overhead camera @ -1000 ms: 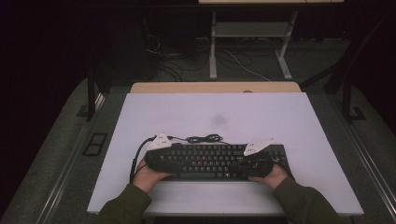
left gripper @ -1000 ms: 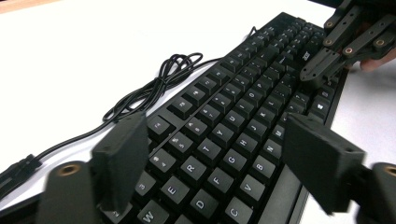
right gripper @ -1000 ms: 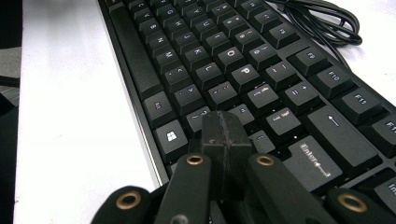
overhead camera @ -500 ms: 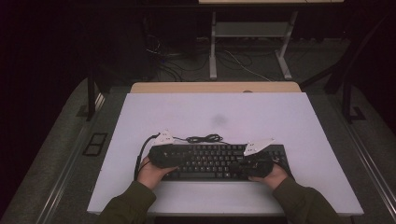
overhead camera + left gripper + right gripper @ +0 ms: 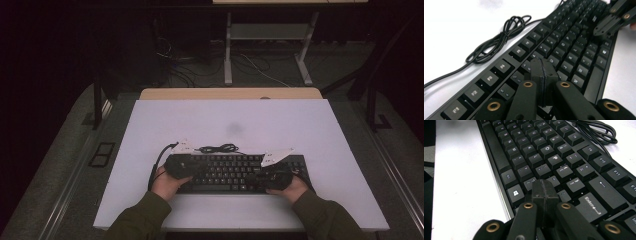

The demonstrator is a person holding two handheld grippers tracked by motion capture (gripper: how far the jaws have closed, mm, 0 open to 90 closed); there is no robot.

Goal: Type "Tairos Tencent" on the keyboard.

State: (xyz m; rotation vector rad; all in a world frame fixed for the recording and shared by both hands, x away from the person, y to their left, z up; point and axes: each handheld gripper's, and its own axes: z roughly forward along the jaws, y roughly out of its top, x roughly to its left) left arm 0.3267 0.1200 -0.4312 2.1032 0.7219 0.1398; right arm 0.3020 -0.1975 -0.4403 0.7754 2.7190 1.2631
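Now both grippers sit where they did half a second ago: left gripper (image 5: 543,72) and right gripper (image 5: 544,192), fingers pressed together, hover over the keyboard (image 5: 235,172) directly beneath them

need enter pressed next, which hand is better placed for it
Right. The right tool, jaws shut, sits over the keyboard next to the Enter key. The left tool, also shut, sits over the number keys at the other end.

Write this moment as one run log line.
left gripper: shut, over keyboard | right gripper: shut, over keys | cable: bundled behind keyboard
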